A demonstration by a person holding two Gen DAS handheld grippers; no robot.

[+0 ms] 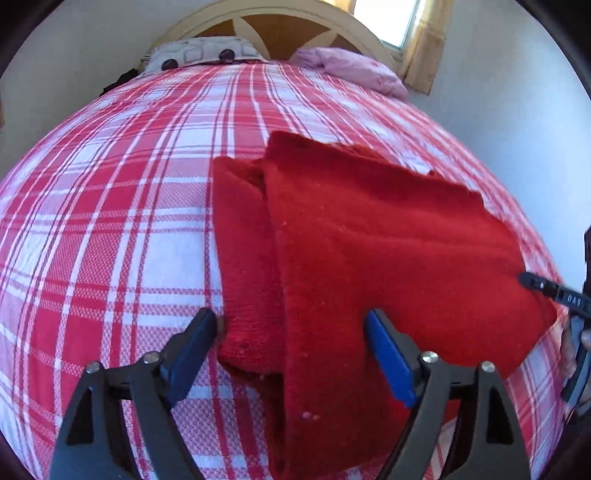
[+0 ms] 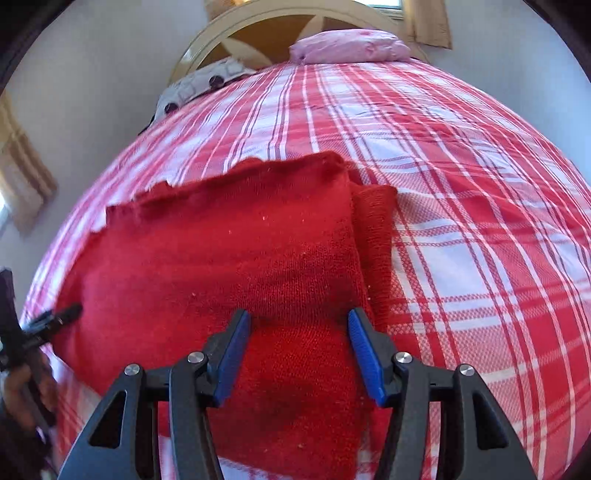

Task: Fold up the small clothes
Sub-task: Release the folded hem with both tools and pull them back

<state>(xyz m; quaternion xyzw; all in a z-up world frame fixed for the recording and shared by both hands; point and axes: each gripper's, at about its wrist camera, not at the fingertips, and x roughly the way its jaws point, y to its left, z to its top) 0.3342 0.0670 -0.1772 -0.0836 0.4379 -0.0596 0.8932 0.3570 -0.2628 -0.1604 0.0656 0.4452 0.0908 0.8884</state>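
A red knit garment (image 1: 369, 251) lies partly folded on the plaid bed; it also shows in the right wrist view (image 2: 229, 254). A folded flap lies over its body, with a narrower strip of fabric beside it. My left gripper (image 1: 291, 332) is open, its fingers either side of the garment's near edge, holding nothing. My right gripper (image 2: 299, 325) is open just above the garment's near part. The other gripper's black tip shows at the garment's edge in each view: the right one in the left wrist view (image 1: 543, 290), the left one in the right wrist view (image 2: 62, 314).
The bed has a red and white plaid cover (image 1: 110, 206). A patterned pillow (image 1: 199, 55) and a pink pillow (image 1: 347, 70) lie by the arched headboard (image 1: 280, 22). A window (image 1: 399, 22) and white walls stand behind.
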